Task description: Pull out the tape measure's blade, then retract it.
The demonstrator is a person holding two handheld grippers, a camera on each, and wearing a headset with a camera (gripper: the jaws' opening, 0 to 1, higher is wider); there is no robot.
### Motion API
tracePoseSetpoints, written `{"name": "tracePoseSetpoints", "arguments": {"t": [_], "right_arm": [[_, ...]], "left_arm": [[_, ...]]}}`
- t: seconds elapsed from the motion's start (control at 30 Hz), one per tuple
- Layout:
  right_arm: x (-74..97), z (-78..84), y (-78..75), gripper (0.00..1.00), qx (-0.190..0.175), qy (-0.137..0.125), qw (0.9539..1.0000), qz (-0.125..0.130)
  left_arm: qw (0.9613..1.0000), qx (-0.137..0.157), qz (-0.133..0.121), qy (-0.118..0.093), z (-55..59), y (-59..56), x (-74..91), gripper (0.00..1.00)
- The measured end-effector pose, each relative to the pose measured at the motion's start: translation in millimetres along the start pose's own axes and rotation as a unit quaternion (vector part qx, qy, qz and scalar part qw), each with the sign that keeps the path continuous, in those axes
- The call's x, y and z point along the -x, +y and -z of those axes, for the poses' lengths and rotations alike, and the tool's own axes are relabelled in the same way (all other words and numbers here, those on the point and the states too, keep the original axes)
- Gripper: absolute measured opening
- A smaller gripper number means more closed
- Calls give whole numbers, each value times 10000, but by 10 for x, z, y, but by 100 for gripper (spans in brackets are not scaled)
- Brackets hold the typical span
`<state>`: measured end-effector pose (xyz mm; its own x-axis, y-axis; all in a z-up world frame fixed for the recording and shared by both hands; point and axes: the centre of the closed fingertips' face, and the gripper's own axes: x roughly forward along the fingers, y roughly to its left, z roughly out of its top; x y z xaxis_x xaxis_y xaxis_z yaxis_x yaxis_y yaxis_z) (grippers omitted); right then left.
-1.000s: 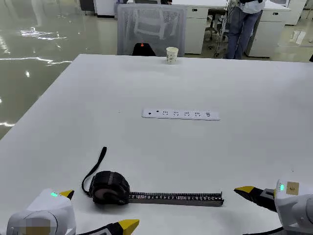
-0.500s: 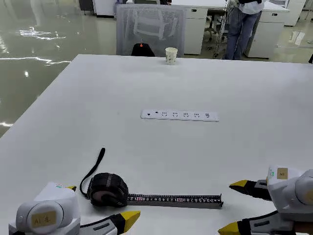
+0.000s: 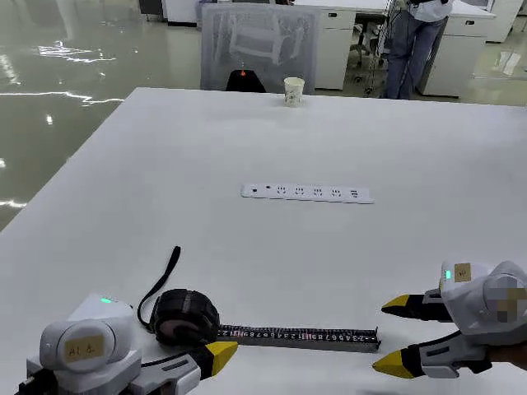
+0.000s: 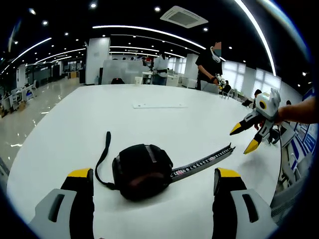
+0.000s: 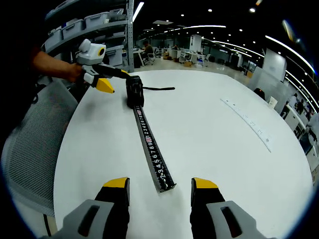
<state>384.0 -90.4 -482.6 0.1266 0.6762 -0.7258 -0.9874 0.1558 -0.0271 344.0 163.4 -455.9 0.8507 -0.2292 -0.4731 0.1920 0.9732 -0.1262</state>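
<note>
A black tape measure (image 3: 185,317) lies near the table's front edge with its strap (image 3: 160,280) trailing back. Its blade (image 3: 296,335) is drawn out flat to the right. My left gripper (image 3: 177,339) stands open at the case, which sits just ahead of its yellow-tipped fingers (image 4: 79,174) in the left gripper view. My right gripper (image 3: 389,333) is open at the blade's free end. In the right gripper view that blade end (image 5: 164,184) lies between the fingers and touches neither. The case (image 5: 134,89) shows at the far end, beside the left gripper (image 5: 107,82).
A white power strip (image 3: 305,192) lies mid-table. A paper cup (image 3: 292,91) stands at the far edge, with a mesh chair (image 3: 257,49) behind it. A person (image 3: 412,41) stands by desks at the back right. The white table (image 3: 370,140) is wide.
My right gripper has come left, up to the blade's end. My left gripper has edged right toward the case. The tape measure lies as before.
</note>
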Motion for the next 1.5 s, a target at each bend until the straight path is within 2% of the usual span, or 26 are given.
{"name": "tracePoseSetpoints", "arguments": {"t": [0.33, 0.57, 0.93, 1.27, 1.5], "right_arm": [[-67, 46, -50, 35, 312, 398, 9982, -316], [-127, 96, -50, 27, 606, 706, 9943, -523], [-208, 199, -28, 18, 937, 1169, 9852, -830], [-268, 233, -49, 12, 1039, 1347, 9806, -974], [-282, 247, -41, 12, 1083, 1425, 9786, -1020]], "left_arm": [[9999, 108, -55, -7, -36, 35, -80, 96], [9999, 140, -94, 30, -48, 41, -145, 94], [9996, 219, -184, 81, -37, 58, -223, 90], [9987, 309, -385, 156, -6, 90, -285, 85], [9977, 330, -529, 263, 26, 110, -325, 82]]}}
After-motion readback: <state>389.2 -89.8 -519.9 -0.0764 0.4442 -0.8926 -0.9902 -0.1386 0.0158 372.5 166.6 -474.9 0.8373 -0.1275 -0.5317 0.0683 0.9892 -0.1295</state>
